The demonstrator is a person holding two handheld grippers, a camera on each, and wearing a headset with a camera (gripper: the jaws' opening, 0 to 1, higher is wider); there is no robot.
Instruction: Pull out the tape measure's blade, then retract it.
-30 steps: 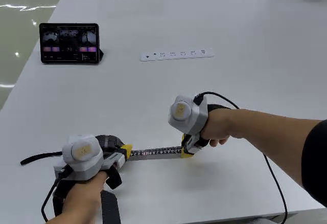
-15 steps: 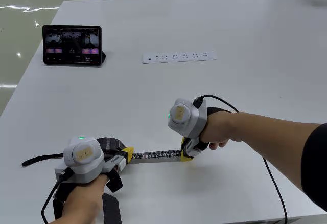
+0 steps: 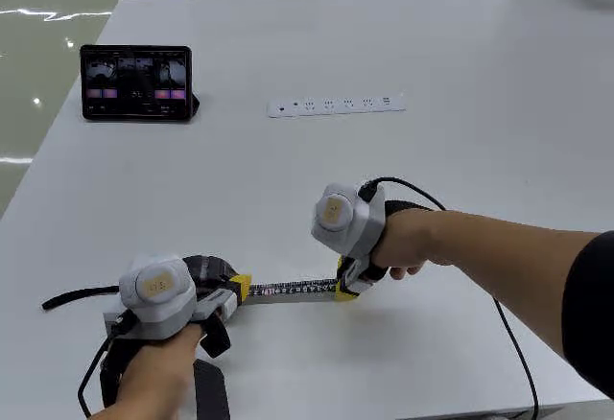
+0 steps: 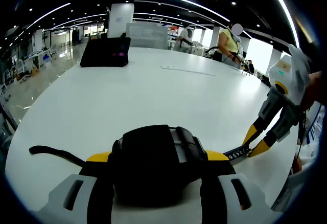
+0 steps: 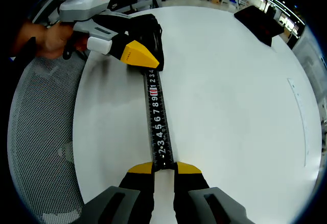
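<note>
holding nearest the person, the left gripper (image 3: 228, 288) has its jaws closed on the black case (image 3: 203, 268) of the tape measure. the case sits on the white table (image 3: 451, 84) close to the near edge, and its strap (image 3: 72, 295) trails off to the left. from the case mouth the blade (image 3: 293, 290) runs out to the person's right, flat on the table, its long axis almost level with the near edge. the right gripper (image 3: 343, 288) is at the far end of that strip. in the right gripper view its two yellow tips are pinched together on the blade's end, and the printed numbers run straight away toward the case.

so the case lies directly down the blade from the right gripper. any travel that feeds the blade back should follow that same line, right hand toward left. the left gripper only needs to keep the case steady.

farther back a white power strip (image 3: 336, 105) lies well apart from the work. a dark tablet (image 3: 136, 81) stands at the far left.

against the frame a second ago, the stretch of blade between the two grippers looks a little shorter, with the right gripper slightly closer to the case. this suggests the blade is going back in. the wider shift of the tablet is the camera's own.
</note>
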